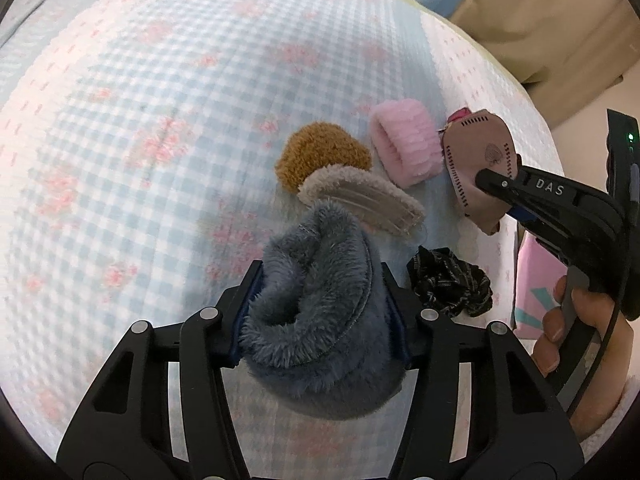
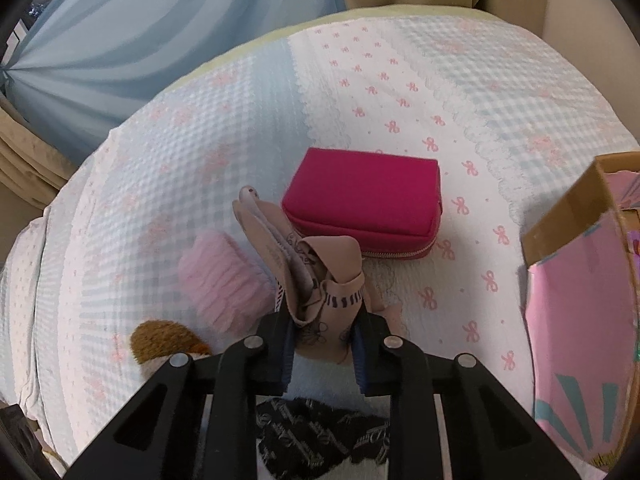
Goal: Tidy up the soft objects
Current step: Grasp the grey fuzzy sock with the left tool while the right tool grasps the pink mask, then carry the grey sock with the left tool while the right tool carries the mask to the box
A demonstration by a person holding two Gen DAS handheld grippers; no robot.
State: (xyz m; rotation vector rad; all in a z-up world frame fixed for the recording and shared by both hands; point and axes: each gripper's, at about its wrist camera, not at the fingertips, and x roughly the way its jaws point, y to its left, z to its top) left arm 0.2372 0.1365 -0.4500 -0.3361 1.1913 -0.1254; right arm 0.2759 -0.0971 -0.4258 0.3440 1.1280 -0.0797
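My left gripper (image 1: 320,304) is shut on a fluffy grey-blue sock (image 1: 316,320) and holds it above the bed. My right gripper (image 2: 322,336), also in the left wrist view (image 1: 486,178), is shut on a beige patterned face mask (image 2: 320,276) (image 1: 476,160) lifted off the bedspread. On the bed lie a pink fuzzy band (image 1: 404,144) (image 2: 220,280), a brown fuzzy item (image 1: 320,154) (image 2: 168,338), a beige fleece-edged piece (image 1: 364,196) and a black patterned scrunchie (image 1: 450,282) (image 2: 324,436).
A magenta zip pouch (image 2: 368,200) lies on the checked bedspread (image 1: 140,120) beyond the mask. A pink cardboard box (image 2: 580,300) (image 1: 532,280) stands open at the right. A blue curtain (image 2: 140,40) hangs past the bed's far edge.
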